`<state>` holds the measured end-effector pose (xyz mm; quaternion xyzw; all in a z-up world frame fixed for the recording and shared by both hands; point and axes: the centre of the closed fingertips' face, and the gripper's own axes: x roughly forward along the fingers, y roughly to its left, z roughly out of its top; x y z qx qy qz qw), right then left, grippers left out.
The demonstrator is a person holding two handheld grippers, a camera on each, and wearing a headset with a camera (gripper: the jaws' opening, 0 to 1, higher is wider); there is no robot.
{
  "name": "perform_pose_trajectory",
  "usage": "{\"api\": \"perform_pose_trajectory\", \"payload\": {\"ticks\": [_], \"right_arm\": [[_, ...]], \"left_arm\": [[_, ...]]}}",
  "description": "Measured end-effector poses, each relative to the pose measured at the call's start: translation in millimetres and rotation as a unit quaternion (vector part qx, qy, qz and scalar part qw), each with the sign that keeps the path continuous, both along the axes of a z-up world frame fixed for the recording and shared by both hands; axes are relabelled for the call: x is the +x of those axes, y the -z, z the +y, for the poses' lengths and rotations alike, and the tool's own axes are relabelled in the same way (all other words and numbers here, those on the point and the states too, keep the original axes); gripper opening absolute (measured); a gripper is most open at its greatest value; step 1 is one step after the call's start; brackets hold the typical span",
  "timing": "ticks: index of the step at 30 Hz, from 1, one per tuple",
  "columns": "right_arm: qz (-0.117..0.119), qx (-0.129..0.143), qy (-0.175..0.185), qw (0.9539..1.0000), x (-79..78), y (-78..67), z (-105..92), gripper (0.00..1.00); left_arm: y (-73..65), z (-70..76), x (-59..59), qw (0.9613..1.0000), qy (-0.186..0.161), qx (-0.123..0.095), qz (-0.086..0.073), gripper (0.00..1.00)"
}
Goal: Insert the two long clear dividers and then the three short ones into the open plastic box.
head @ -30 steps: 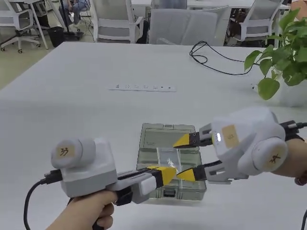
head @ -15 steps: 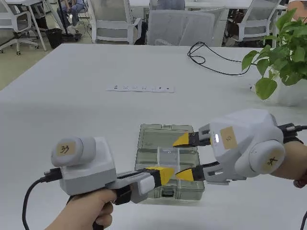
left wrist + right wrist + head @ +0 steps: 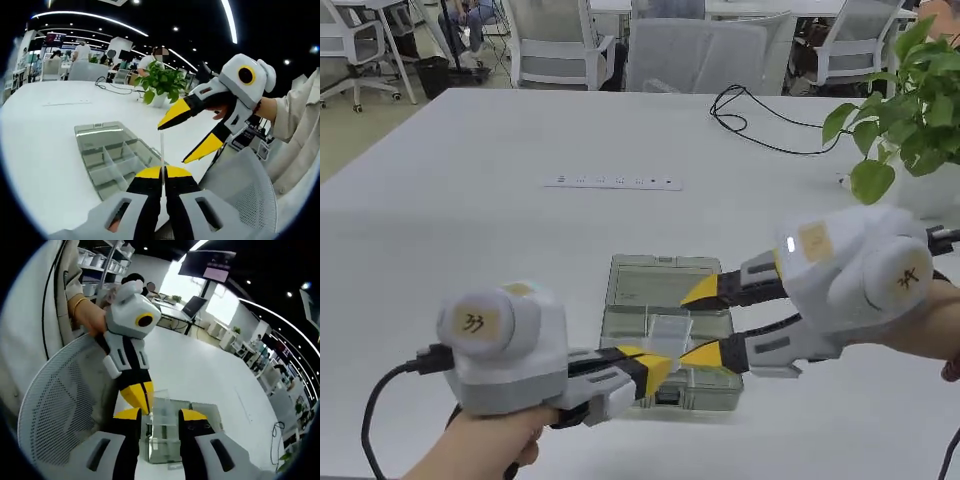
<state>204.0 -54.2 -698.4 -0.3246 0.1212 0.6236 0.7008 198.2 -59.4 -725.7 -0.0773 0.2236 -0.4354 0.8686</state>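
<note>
The open clear plastic box (image 3: 650,285) lies on the white table, lid flat on the far side; the left gripper view shows the box (image 3: 107,155) split into compartments. My left gripper (image 3: 655,365) is shut on a short clear divider (image 3: 670,333), which it holds above the box's near half. That divider (image 3: 161,147) appears edge-on in the left gripper view, rising from my left gripper (image 3: 162,172). My right gripper (image 3: 695,323) stands open, its jaws either side of the divider without touching it. In the right gripper view the divider (image 3: 161,401) sits ahead of my right gripper (image 3: 160,415), beside the left gripper (image 3: 144,397).
A white power strip (image 3: 615,182) lies further back on the table and a black cable (image 3: 760,125) beyond it. A potted plant (image 3: 905,100) stands at the right edge. Office chairs line the far side, and a mesh chair back (image 3: 240,192) is close behind.
My right gripper has drawn a little to the right and tilted, still open. The left gripper keeps hold of the divider, slightly lower over the box.
</note>
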Motion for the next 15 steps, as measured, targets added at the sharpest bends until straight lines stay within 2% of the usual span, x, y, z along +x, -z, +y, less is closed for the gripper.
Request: {"api": "perform_pose_trajectory", "payload": {"ticks": [1,2,3,8,13,15], "right_arm": [[0.005,0.002,0.001,1.0000,-0.8,-0.3,0.5,0.31],[0.007,0.004,-0.001,1.0000,-1.6,-1.2,1.2,0.31],[0.010,0.006,-0.002,0.9999,-2.3,-1.9,1.9,0.31],[0.027,0.009,-0.027,0.9992,-12.6,-4.6,5.6,0.29],[0.045,0.000,-0.050,0.9977,-22.2,-1.5,6.6,0.25],[0.051,-0.003,-0.059,0.9969,-25.3,0.0,6.9,0.24]], "left_arm": [[-0.3,-0.1,0.0,1.0000,0.002,0.005,-0.006,0.00],[1.9,1.5,0.0,0.9994,0.011,0.025,-0.019,0.00],[2.7,1.5,-0.8,0.9988,0.018,0.036,-0.027,0.00],[5.2,-1.2,-8.1,0.9950,0.050,0.067,-0.053,0.00],[5.7,-3.1,-15.1,0.9908,0.077,0.082,-0.075,0.00],[5.9,-4.0,-18.2,0.9875,0.092,0.093,-0.087,0.00]]}}
